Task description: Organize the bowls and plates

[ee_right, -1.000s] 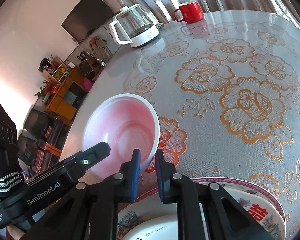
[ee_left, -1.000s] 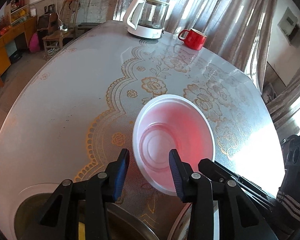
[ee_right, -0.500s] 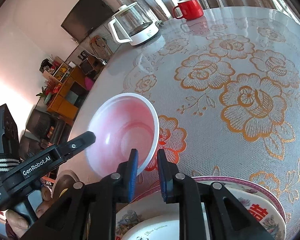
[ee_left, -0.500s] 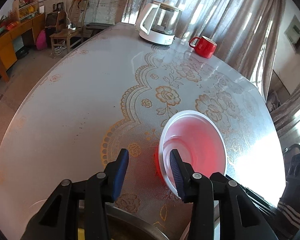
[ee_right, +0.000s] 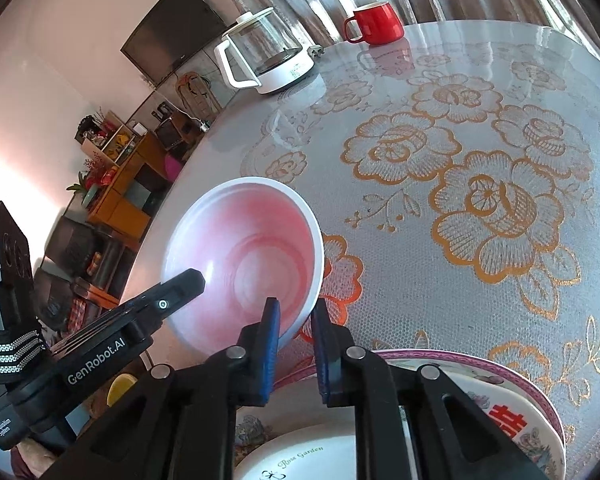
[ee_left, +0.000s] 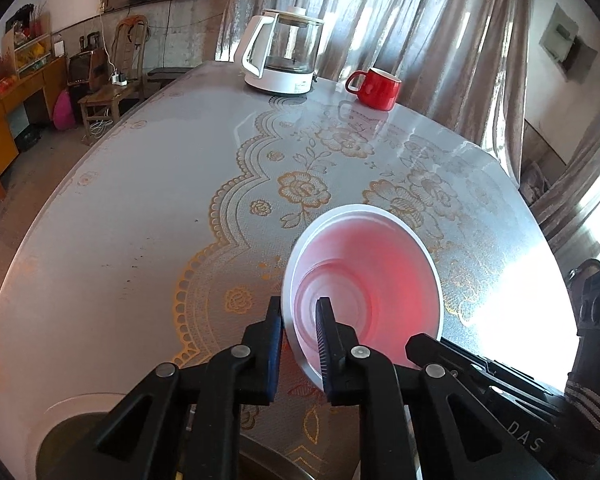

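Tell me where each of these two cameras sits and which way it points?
Left wrist: rides on the left gripper, looking along its fingers across the table; the fingers pinch the bowl rim, the other gripper's body at right.
Right wrist: rides on the right gripper, looking over stacked plates; its fingers pinch the bowl's opposite rim, the left gripper at left.
Shared: bowl, kettle, red mug, floral tablecloth.

Lace-patterned table (ee_left: 140,208), kettle (ee_left: 284,56), red mug (ee_left: 376,88), stacked plates (ee_right: 500,392)
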### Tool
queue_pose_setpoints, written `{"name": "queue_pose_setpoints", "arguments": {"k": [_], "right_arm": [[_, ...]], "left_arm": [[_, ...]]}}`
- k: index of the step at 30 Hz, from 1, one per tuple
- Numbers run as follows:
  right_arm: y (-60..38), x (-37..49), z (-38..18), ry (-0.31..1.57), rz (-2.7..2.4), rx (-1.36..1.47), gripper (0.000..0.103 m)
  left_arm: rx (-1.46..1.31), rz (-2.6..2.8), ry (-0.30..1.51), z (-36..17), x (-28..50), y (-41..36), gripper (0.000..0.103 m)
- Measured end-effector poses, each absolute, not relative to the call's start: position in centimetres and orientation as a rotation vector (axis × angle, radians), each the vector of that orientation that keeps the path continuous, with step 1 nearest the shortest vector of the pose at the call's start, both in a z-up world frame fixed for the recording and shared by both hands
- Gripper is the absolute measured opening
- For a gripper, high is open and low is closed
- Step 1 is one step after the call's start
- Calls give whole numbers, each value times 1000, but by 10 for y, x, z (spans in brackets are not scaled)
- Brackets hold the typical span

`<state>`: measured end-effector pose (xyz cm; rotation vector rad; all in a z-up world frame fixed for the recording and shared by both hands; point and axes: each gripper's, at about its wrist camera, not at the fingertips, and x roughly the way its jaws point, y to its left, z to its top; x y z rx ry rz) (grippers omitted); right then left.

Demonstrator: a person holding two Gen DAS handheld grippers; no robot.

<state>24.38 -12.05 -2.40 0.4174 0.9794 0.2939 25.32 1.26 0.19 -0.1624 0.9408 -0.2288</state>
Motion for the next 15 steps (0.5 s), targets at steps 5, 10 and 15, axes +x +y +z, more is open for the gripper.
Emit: {"name": "queue_pose_setpoints", "arguments": {"k": [5, 10, 15], "right_arm": [[-122, 243, -25, 980, 302, 427, 11], [-125, 242, -25, 979, 307, 434, 13], [-128, 242, -24, 979, 309, 444, 14]], "left_arm": [[-185, -258, 957, 1, 252, 16, 33], [-188, -237, 964, 3, 253, 23, 33], [-235, -259, 956, 13, 256, 37, 33]]}}
